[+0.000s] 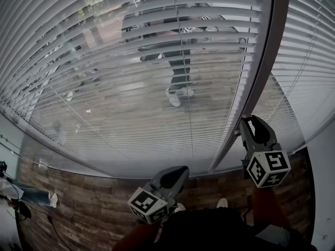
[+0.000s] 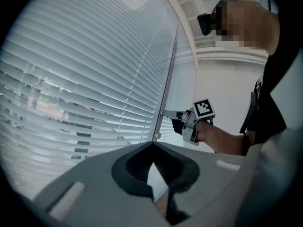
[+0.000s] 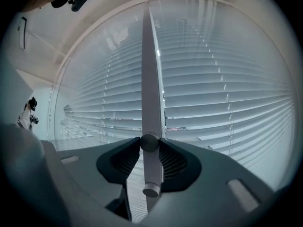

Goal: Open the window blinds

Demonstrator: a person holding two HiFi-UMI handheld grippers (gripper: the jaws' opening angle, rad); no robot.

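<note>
White slats of the window blinds [image 1: 131,88] fill the left and centre of the head view. They hang full length and are only part-tilted, with thin strips of the scene behind showing between them, so I'd judge the task as barely begun. Low at centre-left, the left gripper [image 2: 152,144] sits well short of the slats. Its jaw tips meet on nothing and its own view shows only blinds beyond, so it's idle and clear of the work. Further right, the tilt wand [image 3: 150,79] hangs down in front of the blinds. The right gripper [image 3: 149,143] has it, with the jaws pinched against the rod from both sides a little above its free lower end, which pokes out below the grip. The gripper points level at the window.

Step in hand, as I read it, is twisting the wand to rotate the slats flat. To do that well, roll the wrist about the wand's own axis. Don't drag the rod sideways or down, or it swings on its top hook and wastes the turn. Grip firm enough that the smooth rod can't spin inside the pads. Watch the slats on the first part-turn: if the strips narrow, reverse direction. One roll probably won't be enough, so expect to release, roll back and re-clamp at the same height. Keep the left gripper out of the slats.
</note>
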